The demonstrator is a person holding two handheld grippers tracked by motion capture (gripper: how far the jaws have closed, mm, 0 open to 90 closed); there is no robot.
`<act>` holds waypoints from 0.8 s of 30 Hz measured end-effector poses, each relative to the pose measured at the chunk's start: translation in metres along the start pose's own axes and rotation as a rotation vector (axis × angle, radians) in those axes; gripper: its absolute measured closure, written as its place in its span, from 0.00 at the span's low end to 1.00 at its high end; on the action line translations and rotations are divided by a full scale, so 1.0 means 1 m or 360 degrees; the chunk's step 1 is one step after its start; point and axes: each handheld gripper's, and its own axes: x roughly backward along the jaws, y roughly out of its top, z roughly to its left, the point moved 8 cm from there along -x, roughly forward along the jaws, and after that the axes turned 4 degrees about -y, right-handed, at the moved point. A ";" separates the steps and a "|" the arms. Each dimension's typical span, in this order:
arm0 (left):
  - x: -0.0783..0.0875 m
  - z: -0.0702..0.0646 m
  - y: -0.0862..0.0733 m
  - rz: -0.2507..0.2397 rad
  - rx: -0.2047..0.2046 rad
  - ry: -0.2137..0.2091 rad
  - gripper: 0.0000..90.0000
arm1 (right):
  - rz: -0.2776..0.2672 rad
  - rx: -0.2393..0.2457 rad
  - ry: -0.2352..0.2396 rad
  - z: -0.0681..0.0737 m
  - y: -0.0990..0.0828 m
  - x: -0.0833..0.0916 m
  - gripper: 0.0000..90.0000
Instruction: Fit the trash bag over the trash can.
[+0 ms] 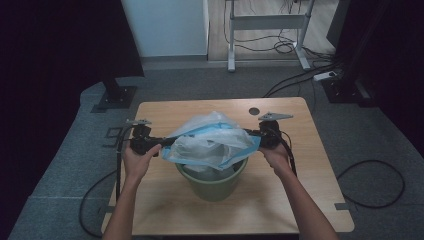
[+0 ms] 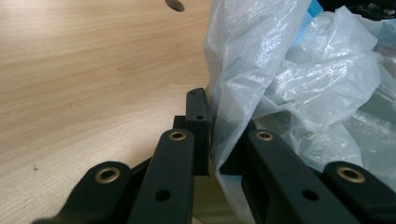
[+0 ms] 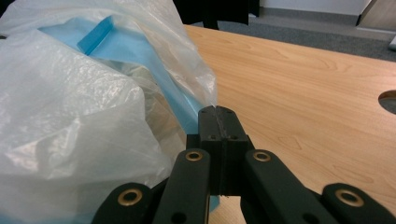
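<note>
Keep left gripper (image 1: 167, 142) and right gripper (image 1: 252, 134) clamped on opposite edges of the plastic bag (image 1: 212, 140), spread taut between them, lowering evenly over the green bin (image 1: 212, 182) beneath.

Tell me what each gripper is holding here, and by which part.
Both hold the plastic bag over the green bin. The left gripper pinches its left edge, the right gripper its right edge, stretching the bag between them.

The bag (image 1: 212, 140) is thin, crinkled, glossy translucent plastic with a blue band. The bin (image 1: 212, 182) looks like smooth matt green plastic. The table (image 1: 320, 165) is pale wood-grain, smooth. Each claw (image 3: 219, 116) is matt black plastic with brass-coloured rivets.
</note>
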 end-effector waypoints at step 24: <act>-0.006 0.003 -0.006 -0.0005 -0.0032 0.0031 0.96 | 0.0091 -0.0101 -0.0015 -0.008 -0.008 -0.010 0.99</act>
